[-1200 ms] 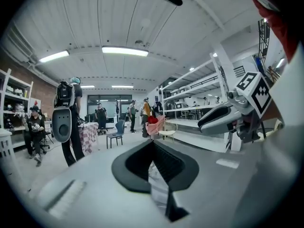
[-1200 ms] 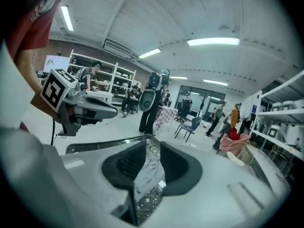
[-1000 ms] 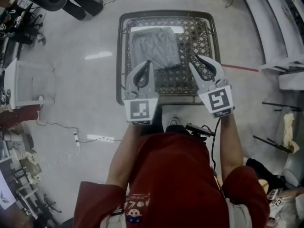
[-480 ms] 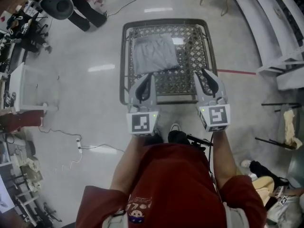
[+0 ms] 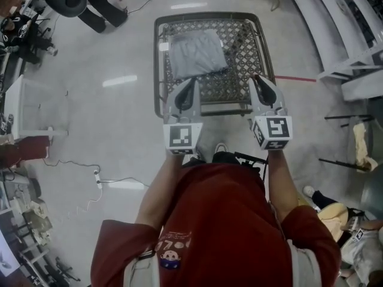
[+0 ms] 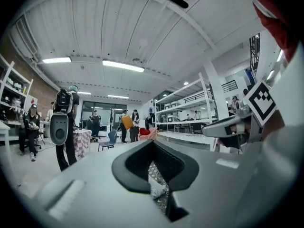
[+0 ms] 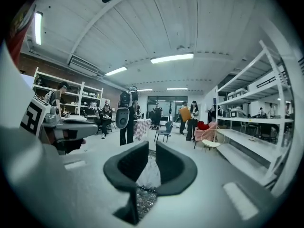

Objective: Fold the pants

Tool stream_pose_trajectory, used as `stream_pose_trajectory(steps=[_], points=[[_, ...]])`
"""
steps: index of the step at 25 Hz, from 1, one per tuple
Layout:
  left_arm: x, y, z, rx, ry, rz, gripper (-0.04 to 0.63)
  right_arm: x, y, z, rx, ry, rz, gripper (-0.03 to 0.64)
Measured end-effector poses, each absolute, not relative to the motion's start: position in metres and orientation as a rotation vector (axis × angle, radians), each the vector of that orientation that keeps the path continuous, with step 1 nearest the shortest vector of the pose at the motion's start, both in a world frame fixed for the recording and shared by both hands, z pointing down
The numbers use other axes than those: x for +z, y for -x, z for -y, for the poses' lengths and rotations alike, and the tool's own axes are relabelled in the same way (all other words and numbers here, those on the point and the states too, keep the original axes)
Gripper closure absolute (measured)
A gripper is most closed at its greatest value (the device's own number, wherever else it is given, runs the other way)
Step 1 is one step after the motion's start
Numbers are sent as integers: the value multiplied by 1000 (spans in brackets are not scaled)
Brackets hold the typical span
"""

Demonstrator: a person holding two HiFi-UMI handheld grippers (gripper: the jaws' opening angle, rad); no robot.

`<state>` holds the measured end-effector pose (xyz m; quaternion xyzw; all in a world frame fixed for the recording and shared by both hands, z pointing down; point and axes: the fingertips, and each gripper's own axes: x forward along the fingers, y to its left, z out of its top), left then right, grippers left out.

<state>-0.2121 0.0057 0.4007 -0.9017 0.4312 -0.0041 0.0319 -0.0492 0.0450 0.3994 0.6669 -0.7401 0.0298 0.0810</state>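
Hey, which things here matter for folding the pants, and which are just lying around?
For the job: grey pants, lattice table, left gripper (shut), right gripper (just been closing, holding nothing).
Lying about: floor cable, white side table, red floor tape.

— How are the arms held?
— The bare left forearm [image 5: 157,190] and bare right forearm [image 5: 279,178] reach forward side by side, both about level.
— What about the grey two-jaw left gripper [image 5: 193,81]?
— Its jaws are closed tip to tip with nothing in them. Its black-and-white marker cube [image 5: 181,136] faces upward.
— And the grey two-jaw right gripper [image 5: 257,78]?
— Its jaws have just been closing. A narrow gap remains between them, and nothing is pinched in it.
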Motion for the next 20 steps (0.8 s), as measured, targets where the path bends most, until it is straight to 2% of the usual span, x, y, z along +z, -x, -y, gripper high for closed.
stream_pose_trajectory(steps=[5, 20], points=[[394, 220, 0, 39, 2768, -1343, 591, 397, 59, -38, 50, -1964, 2221, 611], [395, 211, 18, 20, 2746, -1362, 591, 405, 65, -10, 77, -1899, 2234, 615]])
